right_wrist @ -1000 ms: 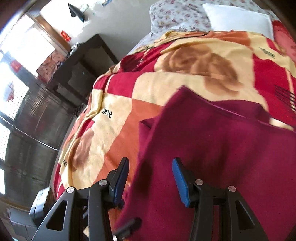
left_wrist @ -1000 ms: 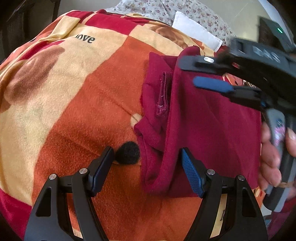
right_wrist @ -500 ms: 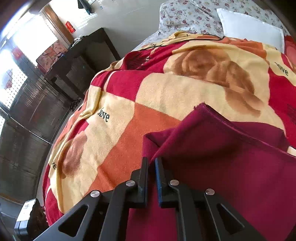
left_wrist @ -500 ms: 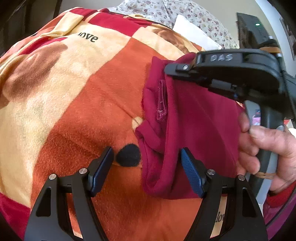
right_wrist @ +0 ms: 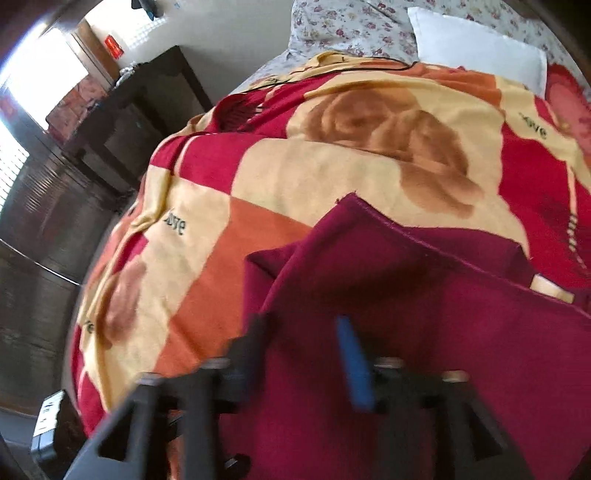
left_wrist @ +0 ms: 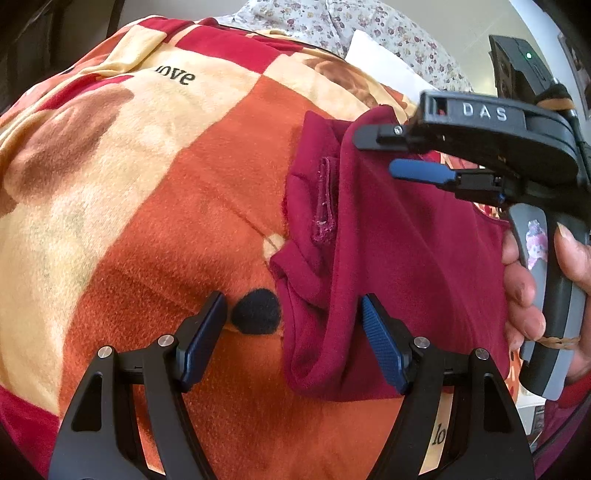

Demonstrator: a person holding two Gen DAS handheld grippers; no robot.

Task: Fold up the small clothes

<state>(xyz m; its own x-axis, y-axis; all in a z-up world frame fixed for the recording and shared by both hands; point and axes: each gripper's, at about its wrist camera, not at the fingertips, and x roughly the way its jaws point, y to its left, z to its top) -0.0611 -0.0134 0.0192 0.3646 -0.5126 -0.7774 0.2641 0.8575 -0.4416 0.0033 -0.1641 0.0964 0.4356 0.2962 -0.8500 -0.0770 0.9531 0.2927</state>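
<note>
The right tongs are opening, their jaws parting over the far fold of the maroon garment; the cloth lies under and between them, yet no pad presses on it. The left tongs stand wide apart, holding nothing, with the garment's near left edge between their jaws and the right pad resting against the fabric. The garment lies partly folded on the bed, on the orange patch of a patterned blanket, its top layer laid over so that a bunched strip with a raw seam shows along its left side.

The step in hand looks like letting go after laying a fold. To do it well, the right tongs should lift straight off once clear, so the pads do not drag the top layer back. The left tongs could then pinch the bunched left edge low down, catching both layers, and draw it flat before the next fold.

A black dot on the blanket sits just beside the garment's edge. Beyond the blanket, a white pillow rests on a floral sheet.
</note>
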